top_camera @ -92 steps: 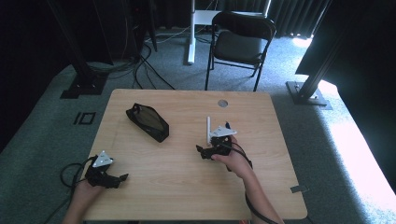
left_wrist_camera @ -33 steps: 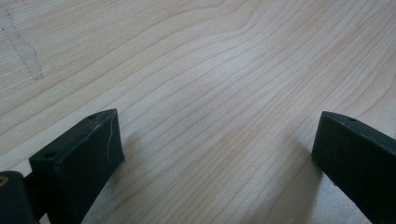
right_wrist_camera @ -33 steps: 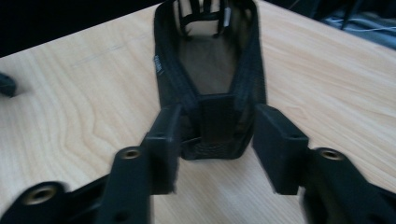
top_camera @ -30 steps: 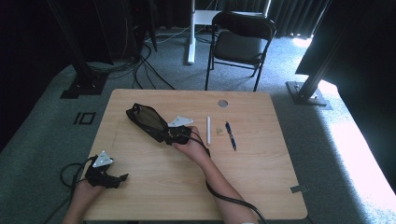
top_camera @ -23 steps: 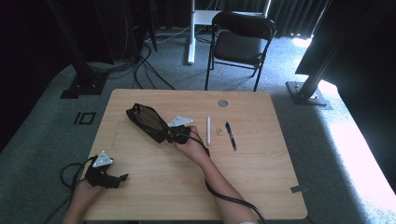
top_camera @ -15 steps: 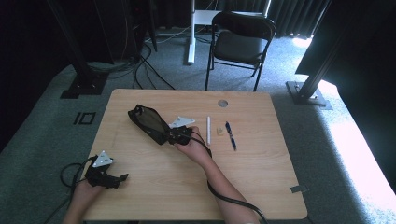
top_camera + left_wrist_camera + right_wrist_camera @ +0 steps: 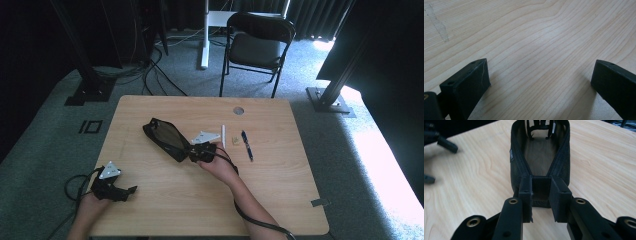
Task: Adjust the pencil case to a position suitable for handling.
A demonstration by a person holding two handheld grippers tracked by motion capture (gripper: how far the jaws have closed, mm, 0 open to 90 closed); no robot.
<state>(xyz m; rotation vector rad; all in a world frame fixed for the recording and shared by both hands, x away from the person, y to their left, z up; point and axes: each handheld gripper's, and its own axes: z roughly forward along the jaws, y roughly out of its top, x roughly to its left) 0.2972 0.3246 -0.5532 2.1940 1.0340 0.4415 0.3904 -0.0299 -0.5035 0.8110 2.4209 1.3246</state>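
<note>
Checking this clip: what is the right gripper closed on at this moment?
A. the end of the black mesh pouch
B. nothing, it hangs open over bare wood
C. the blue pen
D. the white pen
A. In the right gripper view the right gripper pinches the near end of the black mesh pouch between its jaws; the white pen and blue pen lie apart on the table.

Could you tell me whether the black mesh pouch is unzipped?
Open: the mesh pouch gapes between parted zipper edges, its near end pinched in the right gripper.
</note>
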